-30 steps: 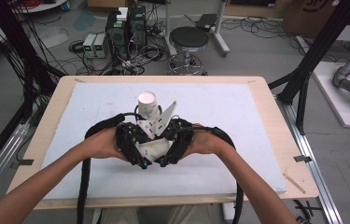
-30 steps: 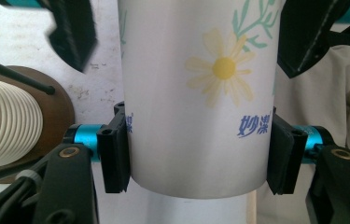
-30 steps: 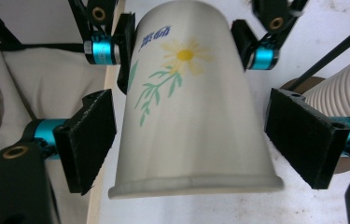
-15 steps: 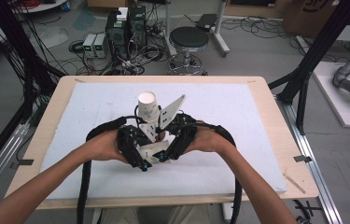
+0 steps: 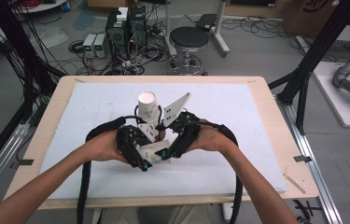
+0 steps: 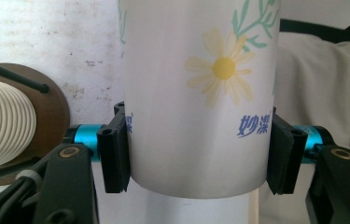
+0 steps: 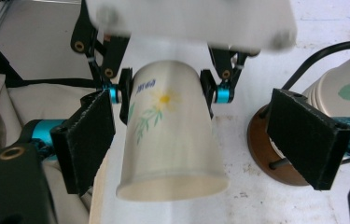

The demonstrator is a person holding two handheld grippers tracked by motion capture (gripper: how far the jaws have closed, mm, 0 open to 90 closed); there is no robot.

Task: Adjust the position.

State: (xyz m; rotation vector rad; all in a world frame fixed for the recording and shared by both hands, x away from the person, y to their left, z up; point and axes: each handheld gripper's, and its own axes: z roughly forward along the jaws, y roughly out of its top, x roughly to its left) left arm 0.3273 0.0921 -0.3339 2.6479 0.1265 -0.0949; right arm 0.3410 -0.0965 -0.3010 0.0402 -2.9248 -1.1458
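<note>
Left tool (image 6: 196, 154) clenched on the daisy cup (image 6: 200, 93), lifted clear of the stack (image 5: 147, 106) now; right tool (image 7: 200, 140) released, closing in near its mouth.

Two hand-held grippers held close together over the near middle of the white-padded table (image 5: 256, 140): left hand-held gripper (image 5: 150, 156) clamped on a flowered paper cup (image 5: 156, 150) lying sideways. Right hand-held gripper (image 5: 167, 150) just beside it, jaw state unclear. Stack of paper cups (image 5: 147, 108) upright just behind both.
</note>
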